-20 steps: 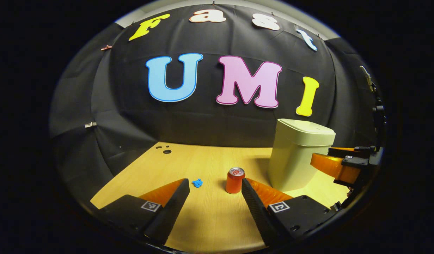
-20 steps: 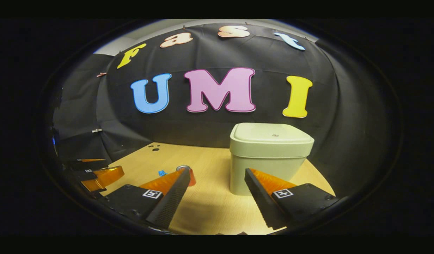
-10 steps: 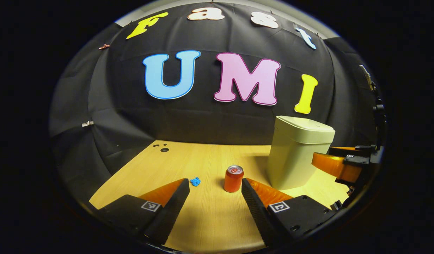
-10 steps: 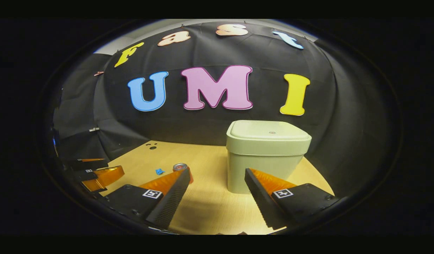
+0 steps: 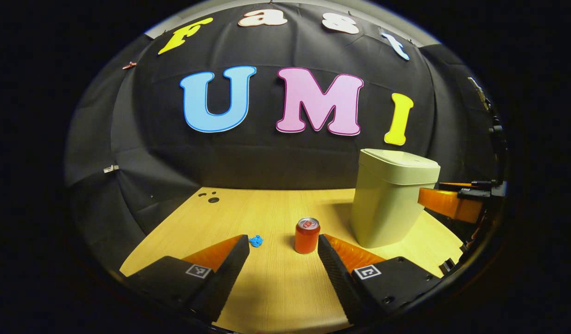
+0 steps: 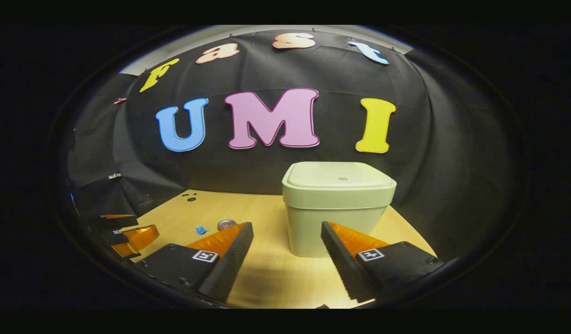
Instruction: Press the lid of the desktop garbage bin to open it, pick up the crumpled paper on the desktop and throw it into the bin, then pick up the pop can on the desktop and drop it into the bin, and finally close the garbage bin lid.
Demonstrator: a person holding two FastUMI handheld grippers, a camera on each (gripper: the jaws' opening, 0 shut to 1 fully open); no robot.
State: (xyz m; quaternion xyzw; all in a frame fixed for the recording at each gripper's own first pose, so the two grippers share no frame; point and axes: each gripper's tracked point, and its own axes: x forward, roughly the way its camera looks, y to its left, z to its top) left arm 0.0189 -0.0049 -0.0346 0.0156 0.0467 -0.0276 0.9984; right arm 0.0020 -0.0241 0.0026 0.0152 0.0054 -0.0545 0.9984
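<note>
A pale green bin (image 5: 389,204) stands on the right of the wooden desktop with its lid (image 6: 338,178) down. An orange pop can (image 5: 307,235) stands upright to the left of it. Further left lies a small blue crumpled paper (image 5: 255,240). My left gripper (image 5: 283,241) is open above the near desktop, with the can just beyond its right fingertip. My right gripper (image 6: 287,227) is open and faces the bin (image 6: 334,211) from the front, a short way off. In the right gripper view the can (image 6: 226,224) is half hidden behind a finger, with the paper (image 6: 201,230) beside it.
The desktop (image 5: 276,283) has small dark holes (image 5: 210,197) at its back left corner. Black cloth walls close in the back and sides. The right gripper (image 5: 447,203) shows beside the bin in the left gripper view, and the left gripper (image 6: 132,234) sits low at the left in the right gripper view.
The right gripper has risen beside the bin and swung a little right, so the bin sits further left in its view. The left gripper has barely shifted. Both stay open.
</note>
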